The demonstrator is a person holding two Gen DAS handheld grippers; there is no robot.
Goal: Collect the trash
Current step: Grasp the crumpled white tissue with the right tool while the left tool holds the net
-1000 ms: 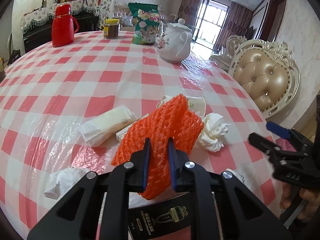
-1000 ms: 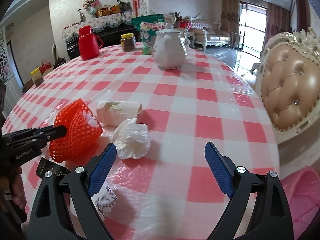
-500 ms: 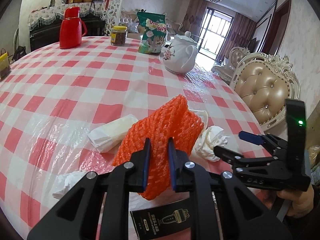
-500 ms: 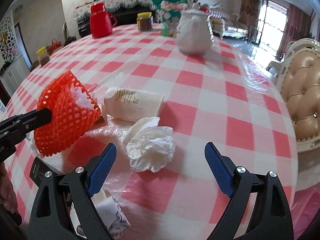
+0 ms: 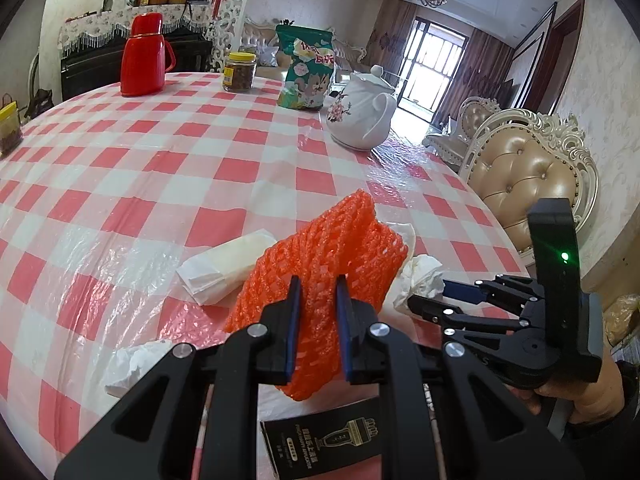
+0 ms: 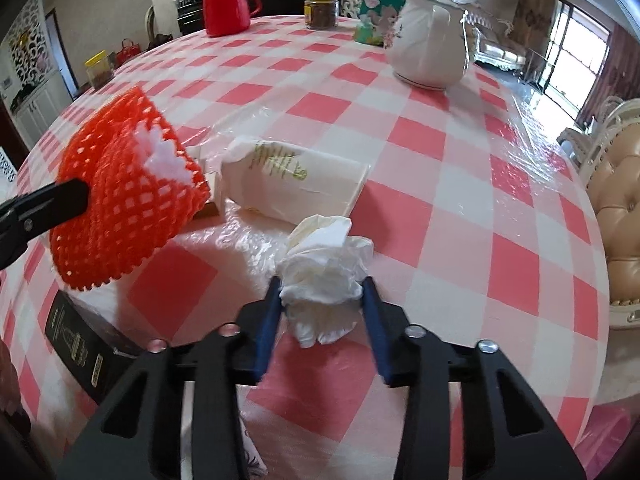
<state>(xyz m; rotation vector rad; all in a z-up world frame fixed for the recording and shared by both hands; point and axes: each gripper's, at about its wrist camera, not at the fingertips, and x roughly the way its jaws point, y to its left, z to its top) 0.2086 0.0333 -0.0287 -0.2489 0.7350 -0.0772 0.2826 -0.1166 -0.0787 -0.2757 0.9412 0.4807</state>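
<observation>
Left gripper (image 5: 316, 304) clamped on orange foam net (image 5: 332, 248), held just above the tabletop (image 5: 160, 168). Right gripper (image 6: 322, 312) part-open, fingers touching both sides of the crumpled tissue (image 6: 324, 280) on the red-checked cloth. Teapot (image 6: 430, 36), red thermos (image 6: 224, 0), jar (image 6: 321, 10), snack bag (image 5: 308, 68) stand at far edge.

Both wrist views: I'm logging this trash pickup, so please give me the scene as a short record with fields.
left gripper: shut on the orange foam net, held above the table
right gripper: fingers on either side of the crumpled tissue, touching it or nearly so
trash on the table: paper cup lying on its side, folded white wrapper, black card, second tissue wad
not trash, far side: red thermos, jar, snack bag, teapot
surface: checked tablecloth
</observation>
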